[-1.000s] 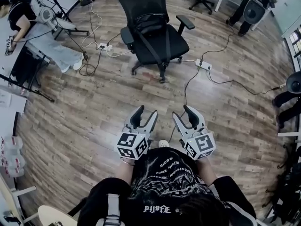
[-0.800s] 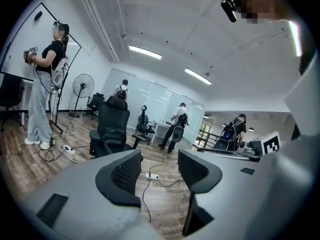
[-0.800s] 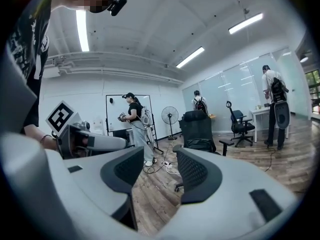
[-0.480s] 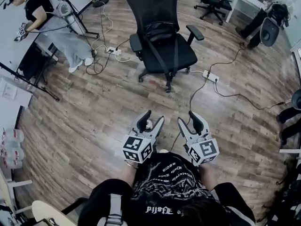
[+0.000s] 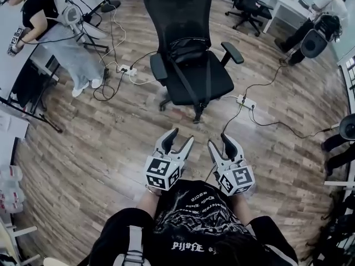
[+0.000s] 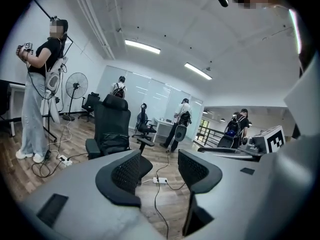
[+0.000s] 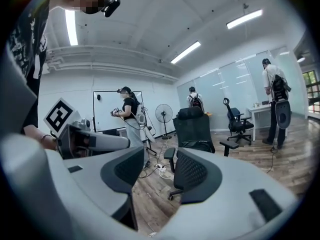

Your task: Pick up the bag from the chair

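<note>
Black bag (image 5: 189, 47) on the seat of the black office chair (image 5: 183, 10), slumped at the seat's back edge against the backrest. Its strap (image 5: 207, 73) runs forward across the cushion to the seat's front edge. Chair stands on the wooden floor (image 5: 111, 143). Both tools are held low and close to the person's body, well apart from the chair, with open floor between. Left tool (image 5: 181, 137): jaws wide apart, nothing between them; its own view looks between the jaws at floor and a cable, with chair and bag (image 6: 114, 141) ahead and to the left of the jaws. Right tool (image 5: 218, 141): jaws also wide, empty; in its view the chair (image 7: 192, 126) stands straight ahead beyond the jaw tips, bag (image 7: 196, 144) a dark lump on the seat. The tools sit side by side, near each other, not touching. A white power strip (image 5: 245, 101) lies on the floor just right of the chair base, its cable trailing toward the tools. A person (image 5: 50, 21) stands at the far left by a desk (image 5: 11, 49).
</note>
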Demonstrator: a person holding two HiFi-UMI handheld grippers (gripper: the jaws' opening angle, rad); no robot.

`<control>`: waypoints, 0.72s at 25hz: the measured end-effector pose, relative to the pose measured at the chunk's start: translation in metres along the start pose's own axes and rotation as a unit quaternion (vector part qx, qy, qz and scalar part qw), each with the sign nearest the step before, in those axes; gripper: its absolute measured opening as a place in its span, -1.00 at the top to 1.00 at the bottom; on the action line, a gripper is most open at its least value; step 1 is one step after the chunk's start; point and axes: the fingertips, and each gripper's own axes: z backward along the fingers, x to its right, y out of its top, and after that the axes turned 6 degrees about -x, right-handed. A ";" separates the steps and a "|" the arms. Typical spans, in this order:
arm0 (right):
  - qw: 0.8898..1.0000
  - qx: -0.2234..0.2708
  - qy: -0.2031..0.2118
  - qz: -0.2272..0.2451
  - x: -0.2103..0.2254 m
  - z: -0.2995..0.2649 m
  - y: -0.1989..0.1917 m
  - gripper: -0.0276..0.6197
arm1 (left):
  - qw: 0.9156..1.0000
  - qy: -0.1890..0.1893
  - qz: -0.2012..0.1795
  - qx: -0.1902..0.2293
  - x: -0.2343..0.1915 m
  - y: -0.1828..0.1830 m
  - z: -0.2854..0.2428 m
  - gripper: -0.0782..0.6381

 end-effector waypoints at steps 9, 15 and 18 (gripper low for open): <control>0.999 -0.006 -0.025 -0.019 0.016 -0.129 0.034 0.28 | 0.998 -0.055 -0.018 -0.018 -0.095 0.057 -0.072 0.12; 0.998 -0.011 -0.048 -0.027 0.036 -0.170 0.045 0.28 | 0.997 -0.073 -0.009 -0.029 -0.132 0.074 -0.114 0.11; 0.998 -0.019 -0.054 -0.030 0.048 -0.179 0.044 0.28 | 0.996 -0.077 -0.010 -0.034 -0.138 0.078 -0.130 0.12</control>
